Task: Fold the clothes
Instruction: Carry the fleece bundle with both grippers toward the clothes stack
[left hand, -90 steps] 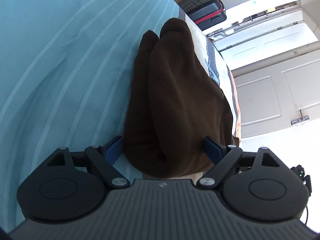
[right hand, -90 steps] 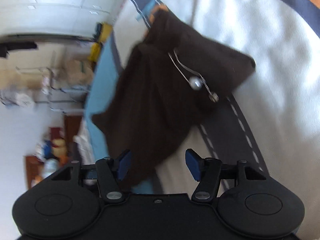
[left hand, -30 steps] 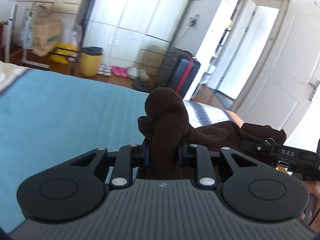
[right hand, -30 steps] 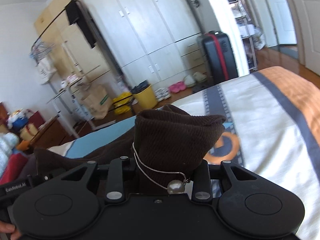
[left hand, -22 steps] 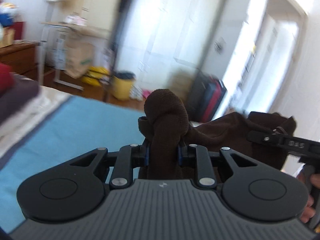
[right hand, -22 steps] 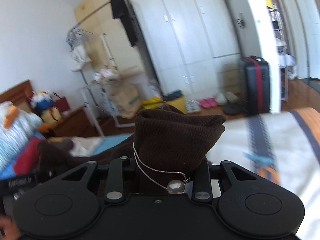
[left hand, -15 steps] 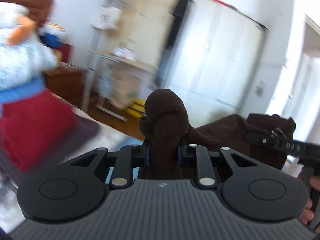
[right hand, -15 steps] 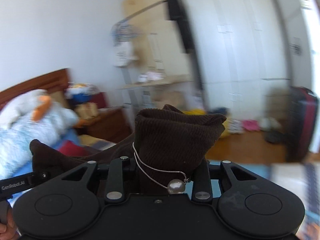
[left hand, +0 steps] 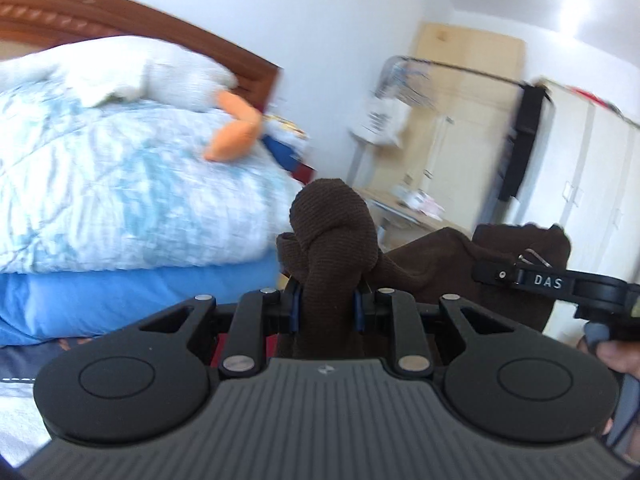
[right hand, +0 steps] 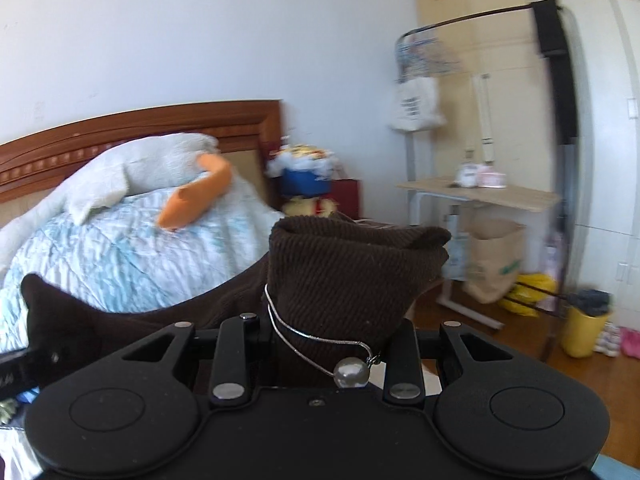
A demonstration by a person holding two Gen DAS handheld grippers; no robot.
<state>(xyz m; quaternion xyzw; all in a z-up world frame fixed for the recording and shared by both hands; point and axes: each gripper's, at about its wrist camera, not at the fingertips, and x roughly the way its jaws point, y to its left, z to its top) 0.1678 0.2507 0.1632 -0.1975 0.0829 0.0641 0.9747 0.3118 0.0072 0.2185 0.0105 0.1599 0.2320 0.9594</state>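
Note:
A dark brown knitted garment (left hand: pixel 334 236) hangs in the air between both grippers. My left gripper (left hand: pixel 326 306) is shut on a bunched fold of it that sticks up past the blue pads. My right gripper (right hand: pixel 334 340) is shut on another thick fold of the brown garment (right hand: pixel 352 268), where a thin silver chain with a pearl bead (right hand: pixel 351 374) dangles. In the left wrist view the right gripper (left hand: pixel 520 276) shows at the right edge, a hand behind it, with cloth stretched across to it.
A bed with a wooden headboard (right hand: pixel 140 124) carries a pale blue quilt (left hand: pixel 120 200) and a white plush toy with an orange beak (right hand: pixel 196 194). A clothes rack (right hand: pixel 472 28), small table (right hand: pixel 480 196), paper bag (right hand: pixel 494 258), yellow bin (right hand: pixel 586 326) and wardrobes stand to the right.
Both grippers swung left and up with the garment still gripped. The background went from the wardrobes, suitcase and door to the headboard and quilt. The grips look unchanged.

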